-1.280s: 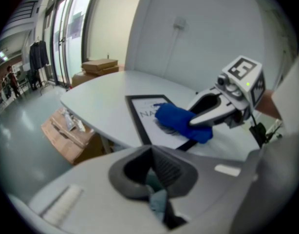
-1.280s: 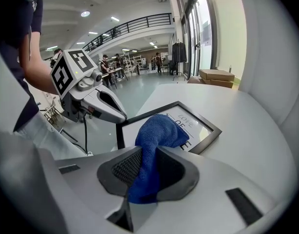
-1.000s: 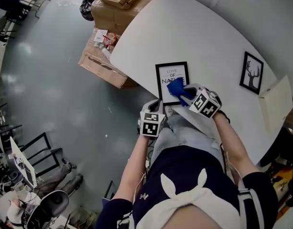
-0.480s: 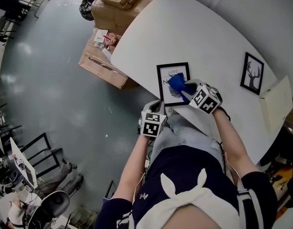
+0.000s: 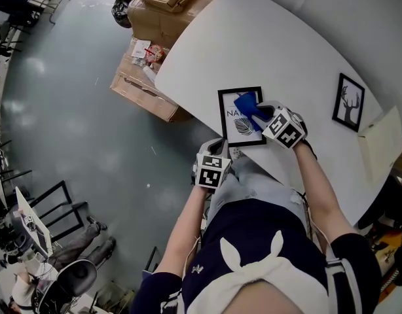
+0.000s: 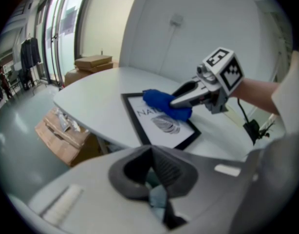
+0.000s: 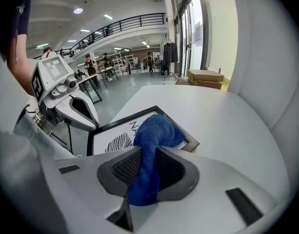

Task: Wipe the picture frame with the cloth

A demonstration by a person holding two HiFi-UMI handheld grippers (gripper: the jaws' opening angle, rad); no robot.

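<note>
Head view: picture frame [image 5: 241, 118] lay flat at the near edge of the white counter [image 5: 286, 51], a second frame [image 5: 349, 101] sat toward its right end, cardboard boxes [image 5: 145, 90] stood on the grey floor [image 5: 70, 110] off the left edge, and the right gripper [image 5: 255, 113] pinched the blue cloth [image 5: 248, 103] on the frame's far end. Left gripper view: left gripper [image 6: 152, 167] had its jaws pressed together, empty, off the near edge; right gripper view: cloth clamped between the jaws, open hall with balcony railing [image 7: 125, 21] behind. Versus a second ago the cloth had slid from the frame's middle to its far end, and the left gripper had barely moved.
</note>
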